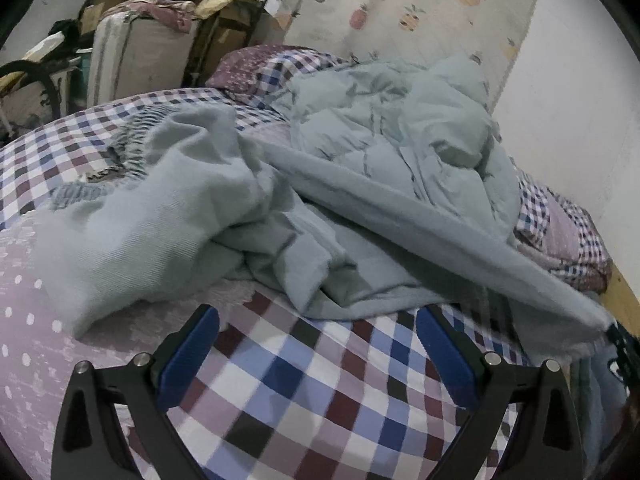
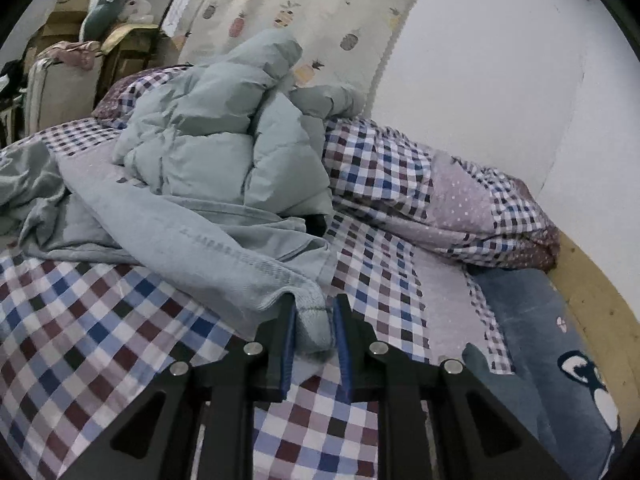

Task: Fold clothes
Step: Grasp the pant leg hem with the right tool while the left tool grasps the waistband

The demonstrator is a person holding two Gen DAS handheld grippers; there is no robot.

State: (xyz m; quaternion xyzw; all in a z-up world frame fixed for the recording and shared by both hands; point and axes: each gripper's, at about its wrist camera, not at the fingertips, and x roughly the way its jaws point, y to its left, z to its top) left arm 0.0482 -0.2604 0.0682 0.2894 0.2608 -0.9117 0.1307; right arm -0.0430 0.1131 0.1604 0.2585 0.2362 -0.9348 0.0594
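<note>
Your left gripper (image 1: 318, 354) hangs over the checked bedsheet (image 1: 304, 400) with its blue-padded jaws spread wide and nothing between them. Just beyond its fingertips the pale grey-green garment (image 1: 168, 216) lies crumpled on the sheet, its gathered waistband at the far left and one long fold running toward the near right. Behind it a puffy jacket (image 1: 400, 120) of the same colour sits heaped against the far wall. On the right, your right gripper (image 2: 314, 326) has its jaws pressed in on the garment's ribbed hem, pinching that corner just above the sheet. A blue printed blanket (image 2: 560, 344) lies at the near right.
</note>
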